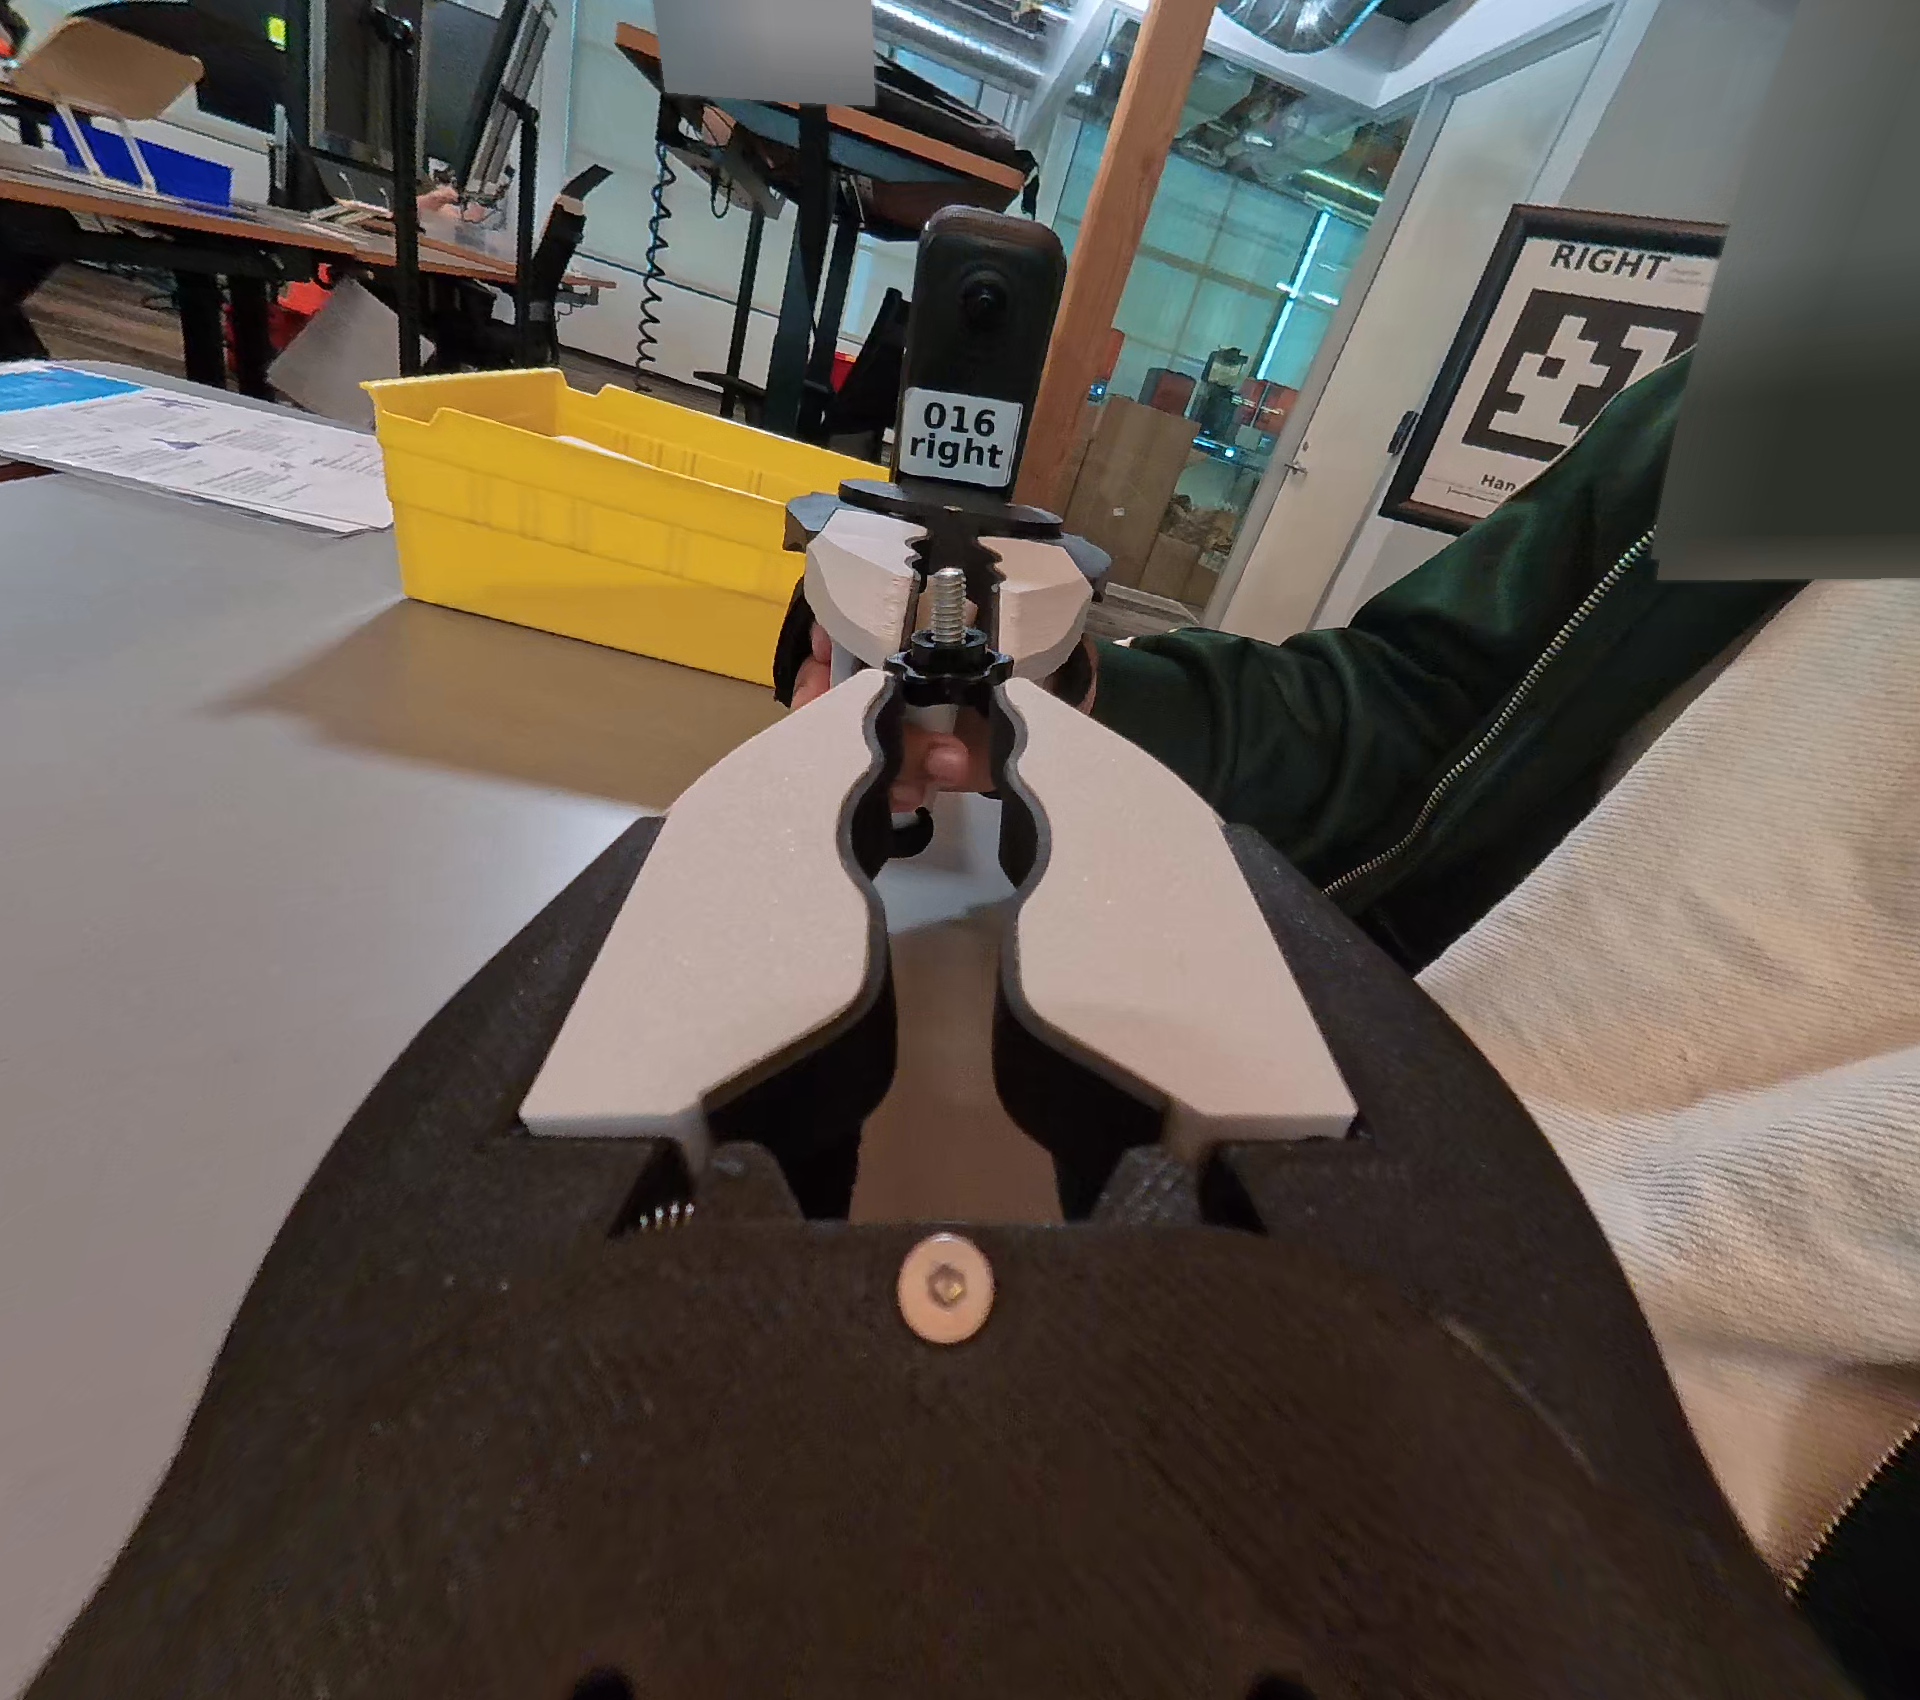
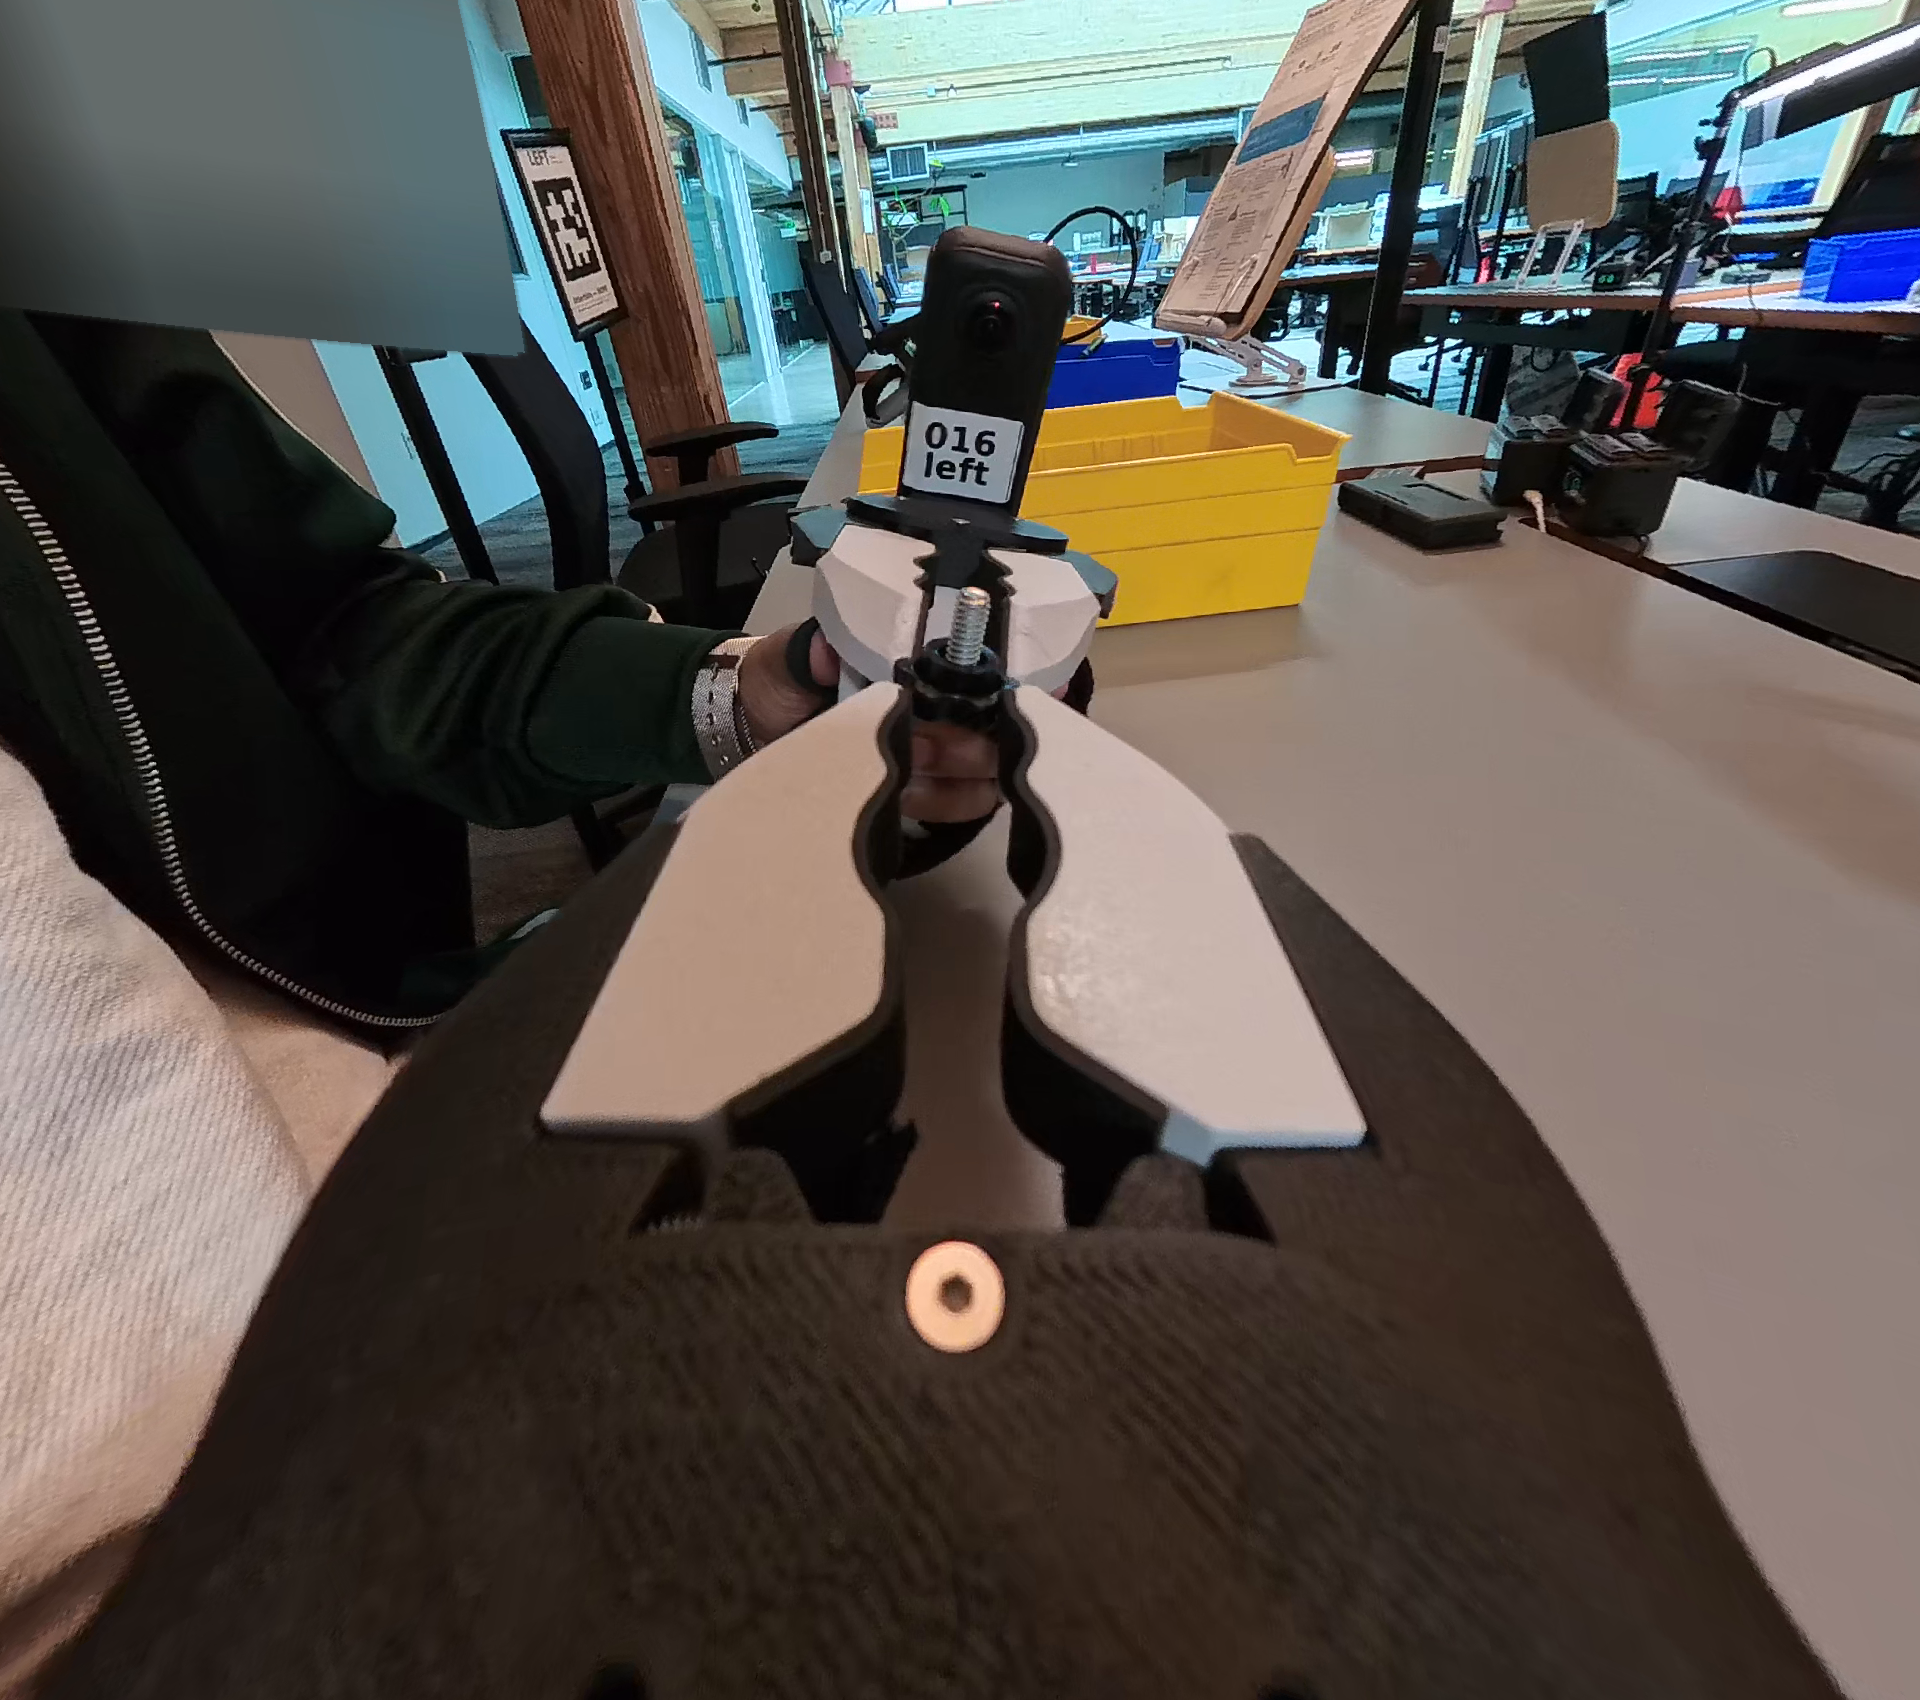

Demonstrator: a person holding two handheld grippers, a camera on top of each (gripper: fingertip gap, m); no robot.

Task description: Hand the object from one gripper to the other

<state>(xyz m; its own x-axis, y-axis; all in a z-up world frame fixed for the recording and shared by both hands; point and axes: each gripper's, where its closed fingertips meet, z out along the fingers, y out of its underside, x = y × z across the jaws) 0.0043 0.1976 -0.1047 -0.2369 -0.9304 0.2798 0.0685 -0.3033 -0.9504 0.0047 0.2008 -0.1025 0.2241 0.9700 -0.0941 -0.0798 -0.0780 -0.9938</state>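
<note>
A thumb screw [image 1: 948,611] with a black knob and a silver threaded shaft stands upright between both grippers, which meet tip to tip above the grey table [image 1: 208,871]. My left gripper [image 1: 948,694] has its fingertips closed against the knob. My right gripper [image 1: 954,580] faces it, its fingers close on either side of the screw. In the right wrist view the right gripper [image 2: 956,700] pinches the same knob of the screw [image 2: 974,616], with the left gripper [image 2: 961,585] just behind it. A hand holds each gripper.
A yellow bin [image 1: 582,497] stands on the table behind the grippers, also in the right wrist view [image 2: 1174,497]. Papers [image 1: 177,445] lie at the far left. A black box [image 2: 1418,507] and chargers sit at the right. The person's green sleeve [image 1: 1351,694] reaches in. Only a small space, under 4 cm, lies between the two pairs of fingers.
</note>
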